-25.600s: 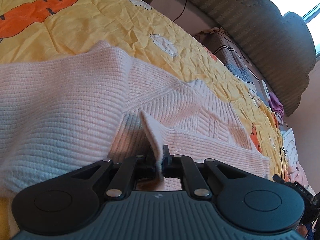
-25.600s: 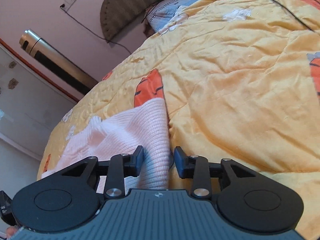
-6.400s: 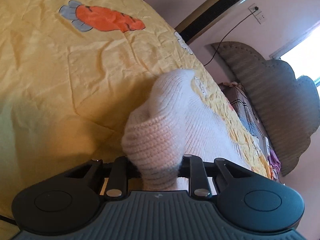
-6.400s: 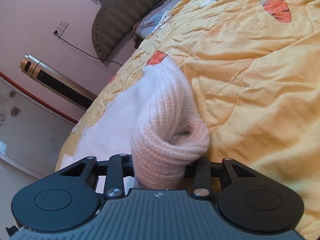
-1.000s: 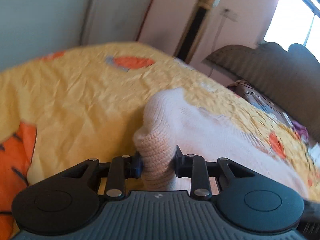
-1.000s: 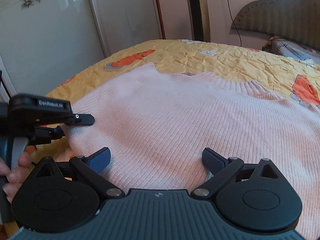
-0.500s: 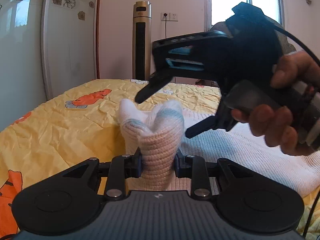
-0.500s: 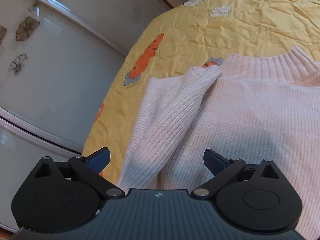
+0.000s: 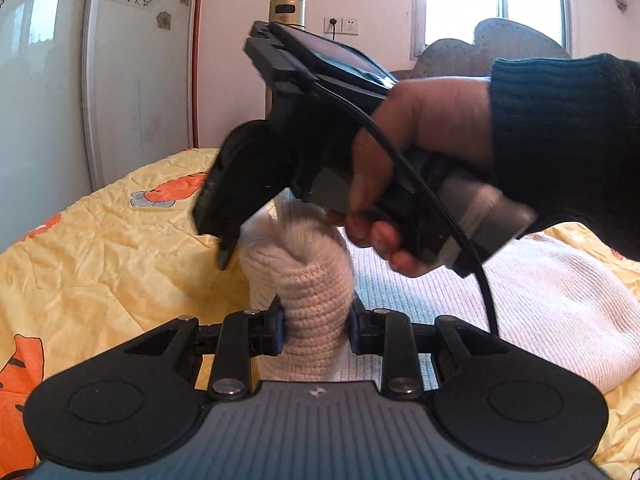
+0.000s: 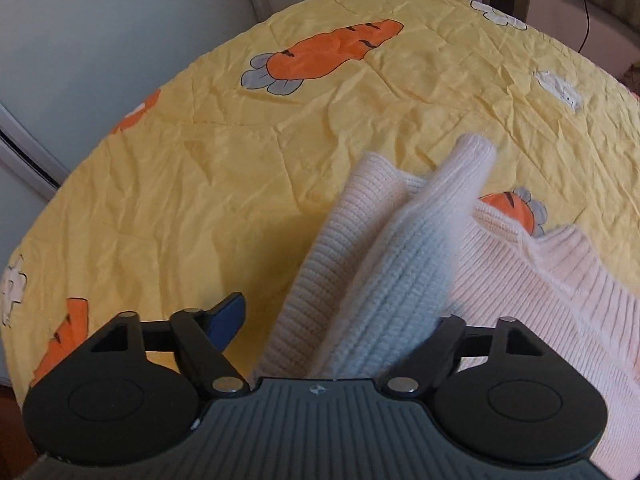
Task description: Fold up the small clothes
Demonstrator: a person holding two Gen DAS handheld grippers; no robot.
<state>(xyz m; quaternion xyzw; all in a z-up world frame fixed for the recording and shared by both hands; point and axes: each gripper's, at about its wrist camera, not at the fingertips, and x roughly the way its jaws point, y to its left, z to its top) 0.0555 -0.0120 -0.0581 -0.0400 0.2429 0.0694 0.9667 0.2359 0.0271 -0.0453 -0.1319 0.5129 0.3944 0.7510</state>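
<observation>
A pale pink knit sweater (image 9: pixel 552 300) lies on the yellow carrot-print quilt (image 9: pixel 100 256). My left gripper (image 9: pixel 316 326) is shut on a bunched fold of the sweater and holds it raised off the bed. My right gripper (image 10: pixel 340 316) is open, its jaws wide apart on either side of the same raised fold (image 10: pixel 400 264); the right fingertip is hidden behind the knit. In the left wrist view the right gripper (image 9: pixel 256 184) and the hand holding it hang just above the fold.
The quilt (image 10: pixel 200 184) covers the bed to its rounded edge, with a wardrobe door (image 10: pixel 80 20) beyond. A tower fan (image 9: pixel 286 10), a window and the padded headboard (image 9: pixel 516 40) stand behind the bed.
My right gripper has come in over the raised fold, so the fold now sits between its open jaws. My left gripper keeps its hold on the sweater.
</observation>
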